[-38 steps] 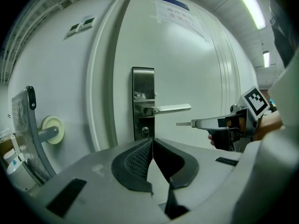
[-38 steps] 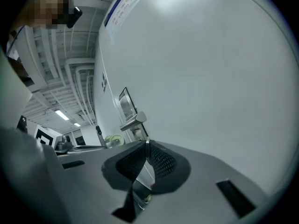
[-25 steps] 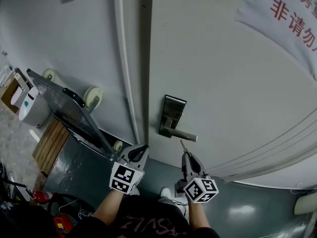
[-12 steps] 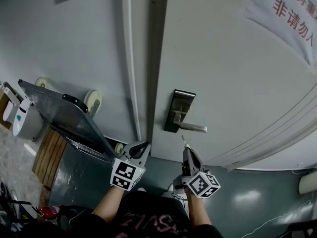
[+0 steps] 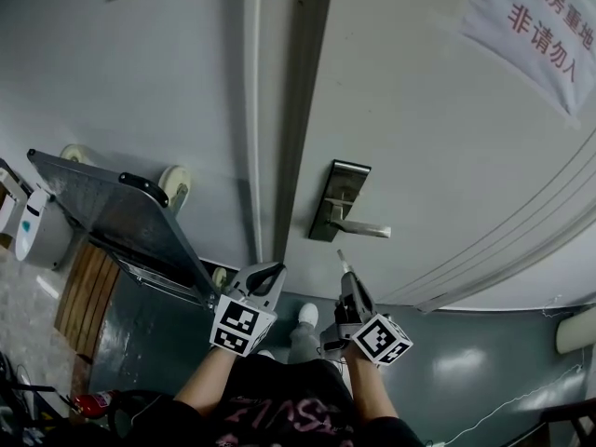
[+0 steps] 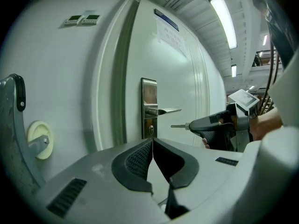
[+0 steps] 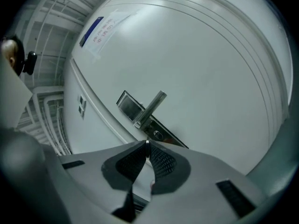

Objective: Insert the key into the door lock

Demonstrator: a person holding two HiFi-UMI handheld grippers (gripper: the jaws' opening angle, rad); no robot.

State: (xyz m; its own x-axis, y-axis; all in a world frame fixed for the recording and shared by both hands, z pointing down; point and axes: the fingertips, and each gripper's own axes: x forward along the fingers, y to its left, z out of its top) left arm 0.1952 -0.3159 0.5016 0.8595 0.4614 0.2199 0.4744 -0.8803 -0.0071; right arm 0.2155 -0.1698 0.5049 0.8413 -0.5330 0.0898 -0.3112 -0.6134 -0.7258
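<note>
**Key held just short of the lock**

Since a second earlier the view had drifted, carrying the lock plate [image 5: 337,203] up and to the right, while the key [image 5: 342,261] stayed just below it. Far left of the plate, a folded platform trolley [image 5: 112,212] leaned against the wall. Nearer, left of and below the plate, the left gripper [image 5: 270,270] pointed toward the door's edge, its jaws pressed together on nothing. The plate itself sat on the white door [image 5: 419,138], its lever handle [image 5: 365,231] pointing right, with the keyhole [image 6: 150,131] under the handle. Just below the plate, the right gripper [image 5: 347,279] had its jaws clamped on the key. The blade pointed toward the keyhole, near it but not touching. Up and to the right of the plate hung a white sign [image 5: 535,21] with red characters.
</note>
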